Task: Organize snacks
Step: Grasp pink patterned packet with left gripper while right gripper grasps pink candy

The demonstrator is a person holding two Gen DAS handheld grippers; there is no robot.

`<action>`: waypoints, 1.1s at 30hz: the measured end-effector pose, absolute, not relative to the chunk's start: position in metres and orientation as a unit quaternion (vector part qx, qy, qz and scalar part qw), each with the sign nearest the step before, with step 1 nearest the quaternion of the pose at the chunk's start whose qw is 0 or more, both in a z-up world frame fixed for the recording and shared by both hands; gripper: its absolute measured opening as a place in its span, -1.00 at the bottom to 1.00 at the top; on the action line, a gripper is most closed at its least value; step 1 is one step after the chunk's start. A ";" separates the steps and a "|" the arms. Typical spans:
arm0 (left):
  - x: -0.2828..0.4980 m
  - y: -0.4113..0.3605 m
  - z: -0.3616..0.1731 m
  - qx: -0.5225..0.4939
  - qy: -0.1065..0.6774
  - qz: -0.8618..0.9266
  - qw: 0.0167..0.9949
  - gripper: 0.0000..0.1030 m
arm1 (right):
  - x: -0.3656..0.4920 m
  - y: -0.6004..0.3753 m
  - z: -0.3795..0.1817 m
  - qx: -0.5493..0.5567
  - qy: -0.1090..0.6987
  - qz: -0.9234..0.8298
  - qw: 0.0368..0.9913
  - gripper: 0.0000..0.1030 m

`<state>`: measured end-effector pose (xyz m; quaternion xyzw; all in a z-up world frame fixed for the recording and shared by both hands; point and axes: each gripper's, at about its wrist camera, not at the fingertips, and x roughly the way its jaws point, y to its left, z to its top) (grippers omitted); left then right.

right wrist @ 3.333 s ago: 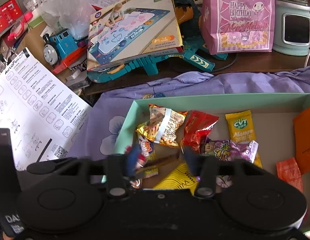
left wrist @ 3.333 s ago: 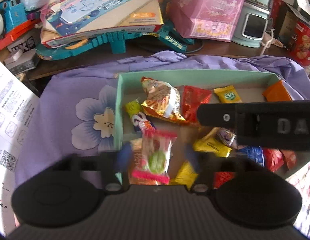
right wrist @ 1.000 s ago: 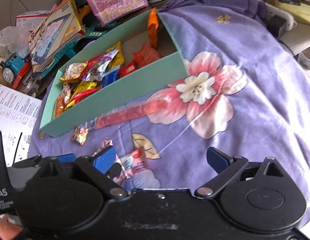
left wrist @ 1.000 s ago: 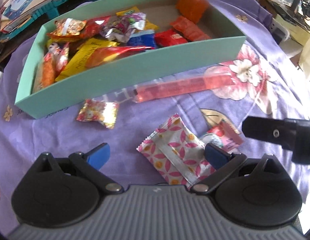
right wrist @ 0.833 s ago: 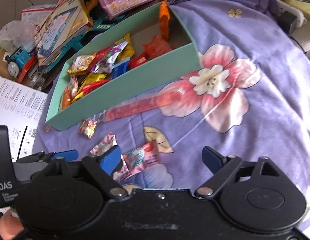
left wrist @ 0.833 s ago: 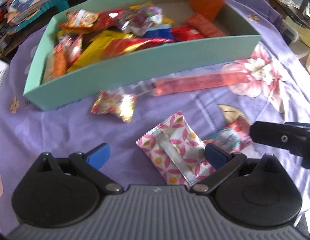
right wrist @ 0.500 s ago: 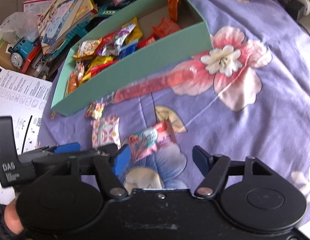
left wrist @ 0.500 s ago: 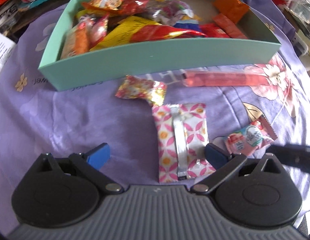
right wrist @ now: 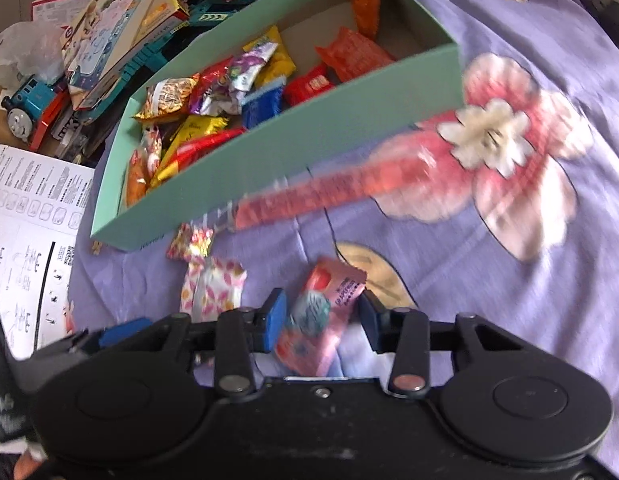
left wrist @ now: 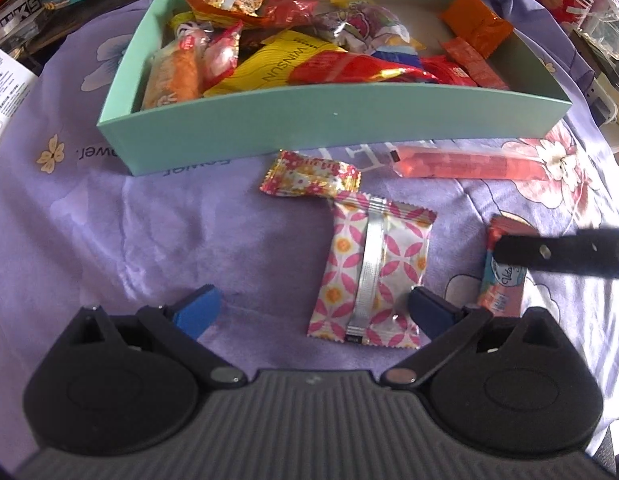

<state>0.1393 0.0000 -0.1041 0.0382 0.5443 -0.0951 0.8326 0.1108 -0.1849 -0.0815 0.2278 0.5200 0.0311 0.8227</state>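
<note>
My right hand-held gripper [right wrist: 320, 322] has been closing around a pink foil snack packet [right wrist: 323, 316] on purple floral cloth [right wrist: 549, 280], pads not yet pressing.

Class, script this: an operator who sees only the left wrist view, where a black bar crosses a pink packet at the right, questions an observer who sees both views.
Operator: What is that black bar over the pink packet?
Observer: A finger of the right gripper. Its jaws straddle the packet and have just been closing; whether the pads press yet I cannot tell.
Operator: What lies past the far left corner of the teal box?
Observer: A blue toy train, among the clutter there.
</note>
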 end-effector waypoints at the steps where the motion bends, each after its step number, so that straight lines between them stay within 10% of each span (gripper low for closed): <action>1: 0.139 0.001 -0.104 0.038 0.544 -0.095 0.833 1.00 | 0.115 -0.180 -0.081 0.220 0.518 0.032 0.826 -0.15; 15: 0.138 -0.009 -0.106 0.070 0.527 -0.108 0.840 0.99 | 0.101 -0.168 -0.078 0.132 0.513 0.048 0.847 -0.10; 18: 0.136 -0.021 -0.106 0.087 0.509 -0.118 0.848 0.77 | 0.102 -0.168 -0.079 0.133 0.515 0.049 0.845 -0.12; 21: 0.130 -0.030 -0.100 0.096 0.490 -0.149 0.853 0.04 | 0.104 -0.164 -0.078 0.140 0.518 0.056 0.842 -0.12; 33: 0.136 0.034 -0.094 0.011 0.508 -0.121 0.853 -0.01 | 0.102 -0.145 -0.080 0.087 0.510 0.065 0.853 -0.12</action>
